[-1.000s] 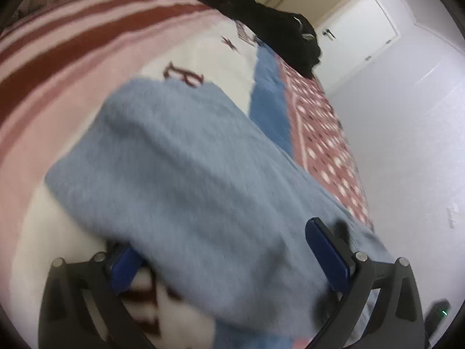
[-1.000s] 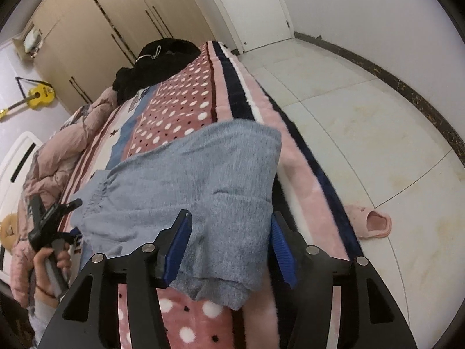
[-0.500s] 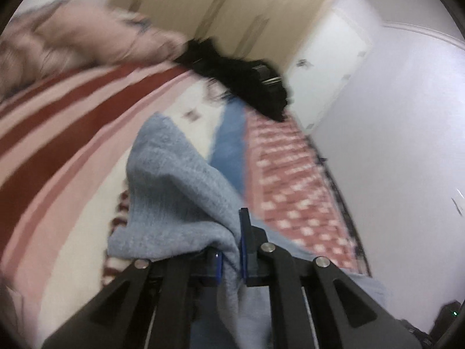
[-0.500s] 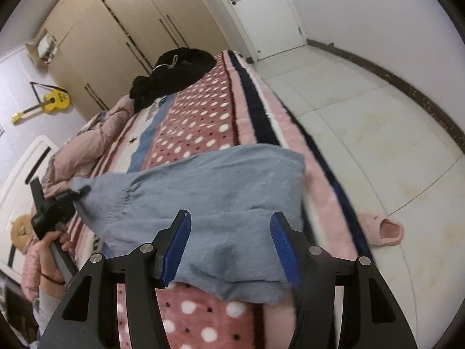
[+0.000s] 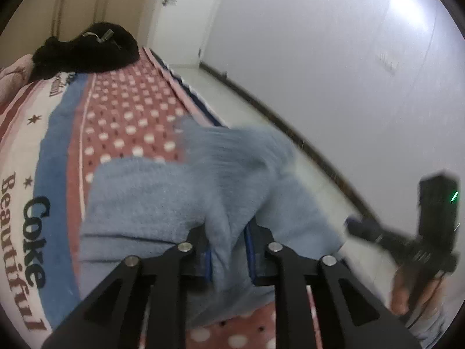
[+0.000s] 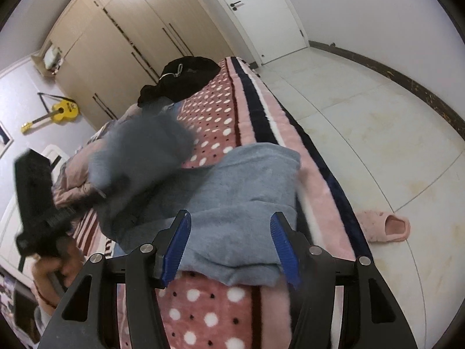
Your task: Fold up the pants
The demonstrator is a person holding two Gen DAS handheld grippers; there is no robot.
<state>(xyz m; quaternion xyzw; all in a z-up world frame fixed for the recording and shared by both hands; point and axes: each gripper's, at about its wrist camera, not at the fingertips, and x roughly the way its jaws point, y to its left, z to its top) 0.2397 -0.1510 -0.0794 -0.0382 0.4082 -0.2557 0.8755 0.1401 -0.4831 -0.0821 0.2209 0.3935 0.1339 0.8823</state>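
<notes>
Blue-grey knit, soft and thick like fleece, makes up the pants (image 6: 244,192), which lie across the polka-dot blanket (image 6: 215,133) on the bed, close to the edge that faces the tiled floor (image 6: 363,122). By the look of them they are light and limp, with no stiffness at all: a lifted part sags and drapes, and the nap should give the pads good purchase, so slipping seems unlikely. A bunched fold or a hemmed edge (the waistband or a leg end) looks the best place to take hold, since a pinch on a single flat layer would likely drag the rest askew.

In its own view the left gripper (image 5: 228,251) has a gathered ridge of the fabric pinched between its blue pads (image 5: 207,257); its jaws have just been opening a little, yet they stand narrow and the cloth fills the gap between them. In the right wrist view that raised part of the pants shows as a blurred lump held above the blanket.

Jaws about half spread, the right gripper (image 6: 231,247) hovers at the near edge of the pants; the cloth lies between and under its fingers, but the pads do not press on it.
</notes>
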